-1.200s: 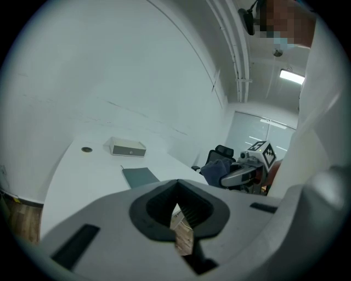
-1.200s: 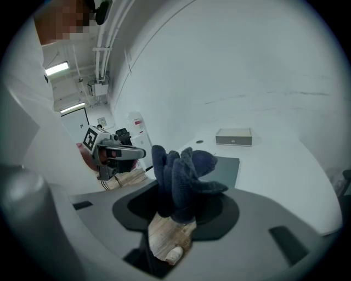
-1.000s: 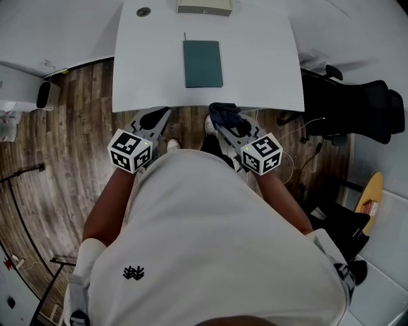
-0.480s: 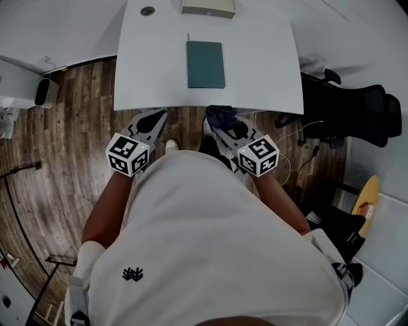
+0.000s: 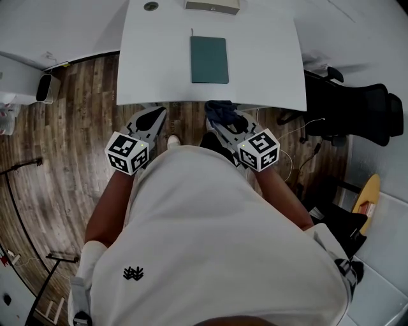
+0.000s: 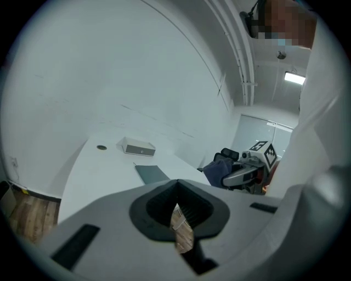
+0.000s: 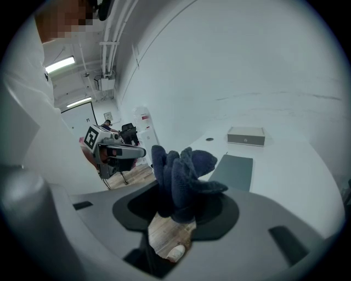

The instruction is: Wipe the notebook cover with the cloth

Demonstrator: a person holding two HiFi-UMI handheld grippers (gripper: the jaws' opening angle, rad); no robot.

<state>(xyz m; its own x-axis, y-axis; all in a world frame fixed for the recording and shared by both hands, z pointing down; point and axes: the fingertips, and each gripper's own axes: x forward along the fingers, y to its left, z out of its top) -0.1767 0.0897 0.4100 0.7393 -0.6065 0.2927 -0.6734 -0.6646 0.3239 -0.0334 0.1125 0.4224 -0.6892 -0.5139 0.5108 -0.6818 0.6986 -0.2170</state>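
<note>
A dark green notebook (image 5: 209,59) lies flat in the middle of the white table (image 5: 268,70); it also shows in the left gripper view (image 6: 152,174) and the right gripper view (image 7: 233,171). My right gripper (image 5: 223,121) is shut on a bunched dark blue cloth (image 5: 220,112) (image 7: 181,175), just short of the table's near edge and below the notebook. My left gripper (image 5: 153,118) hangs beside it at the same edge, shut with nothing in its jaws (image 6: 176,189). Each gripper sees the other across the person's body.
A flat pale box (image 5: 212,6) and a small round grommet (image 5: 151,6) sit at the table's far side. A black office chair (image 5: 357,111) stands right of the table. A white bin (image 5: 44,92) is on the wooden floor to the left.
Almost nothing: the head view has drifted slightly, and both grippers stay at the table's near edge, the right one still holding the cloth.
</note>
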